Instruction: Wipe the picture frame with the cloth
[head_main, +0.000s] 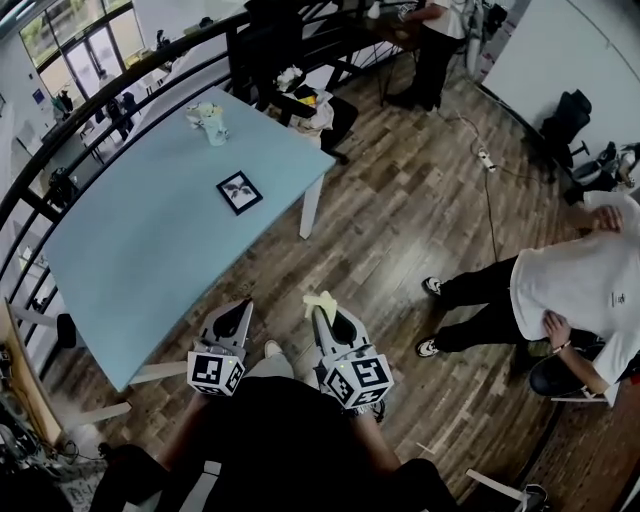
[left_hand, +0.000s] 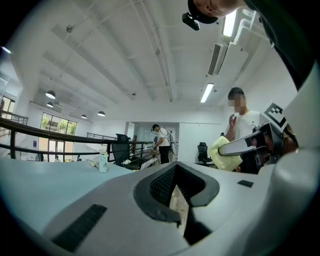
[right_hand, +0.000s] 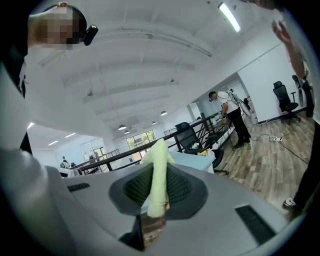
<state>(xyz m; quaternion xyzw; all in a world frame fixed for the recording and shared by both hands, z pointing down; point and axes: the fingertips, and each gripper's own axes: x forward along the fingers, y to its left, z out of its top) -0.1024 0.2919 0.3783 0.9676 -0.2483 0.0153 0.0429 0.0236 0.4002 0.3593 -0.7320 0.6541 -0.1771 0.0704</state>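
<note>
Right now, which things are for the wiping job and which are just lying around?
For the job: yellow cloth, pinched in the right gripper; picture frame, flat on the blue table.
Just lying around: small bottle at the table's far end; power strip on the floor.

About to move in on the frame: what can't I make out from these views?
Picture frame: head view only, too small to judge its print or dust; absent from both gripper views.
Cloth: pinched in the right gripper; its lower part is hidden between the fingers.
White item at the table's far end: too small to identify.
</note>
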